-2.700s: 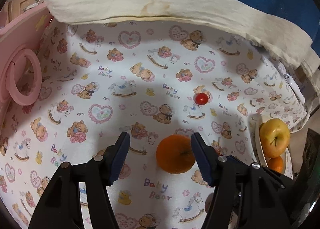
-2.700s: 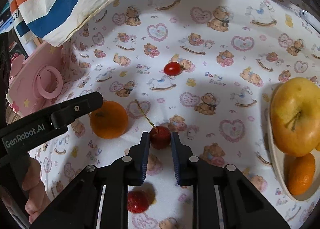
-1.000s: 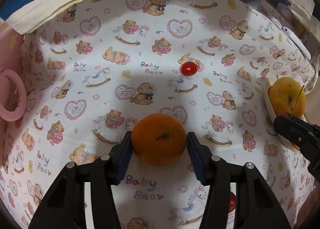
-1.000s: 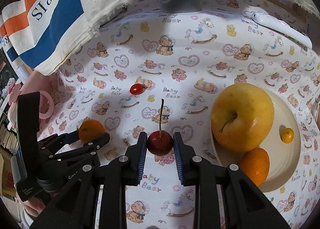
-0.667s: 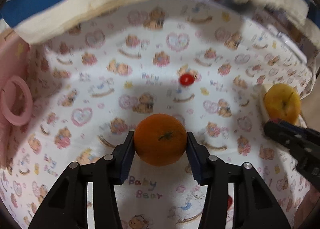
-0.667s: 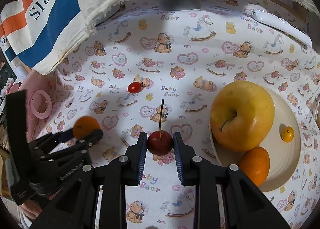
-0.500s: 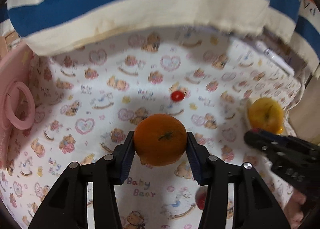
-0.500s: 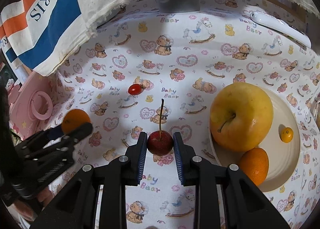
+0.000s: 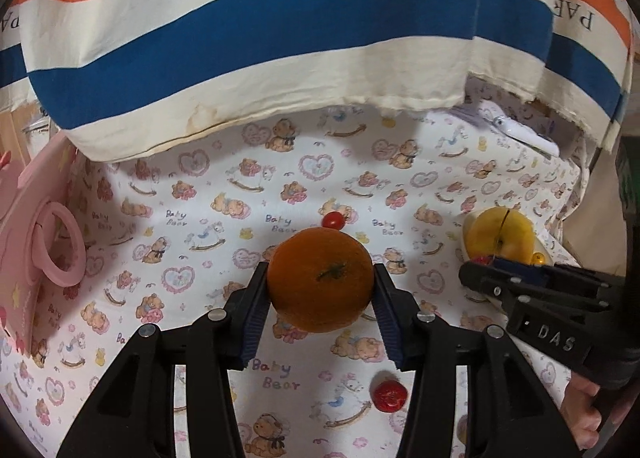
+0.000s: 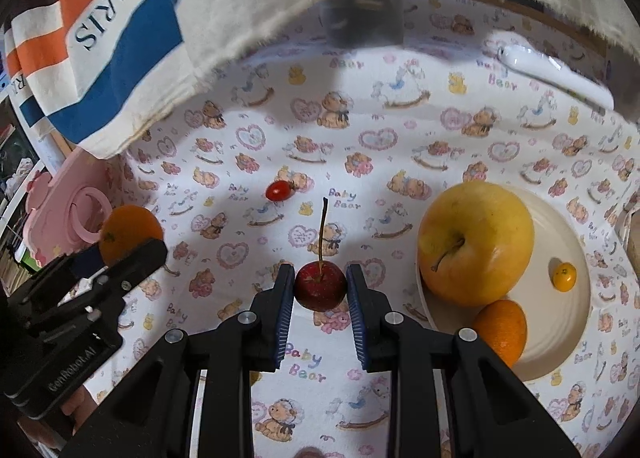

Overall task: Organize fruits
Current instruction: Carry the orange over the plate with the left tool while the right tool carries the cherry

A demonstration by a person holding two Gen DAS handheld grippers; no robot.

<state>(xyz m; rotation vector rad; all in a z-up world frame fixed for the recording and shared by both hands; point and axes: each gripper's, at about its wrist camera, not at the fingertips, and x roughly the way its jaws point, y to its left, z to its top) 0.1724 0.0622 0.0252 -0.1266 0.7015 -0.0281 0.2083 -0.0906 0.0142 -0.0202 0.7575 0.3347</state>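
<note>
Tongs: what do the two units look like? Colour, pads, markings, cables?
Both match: matte black plastic frames with triangular cut-outs and silver screw heads. The left tongs and right tongs have blue ribbed pads on the inner finger faces. Seen from the side, one body reads "GenRobot.AI", the other shows "DAS", both embossed. No cables visible. Bare fingers on the handles; no sleeves in view.

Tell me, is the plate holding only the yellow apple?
No, the plate also holds a small orange and a tiny yellow fruit beside the apple.
</note>
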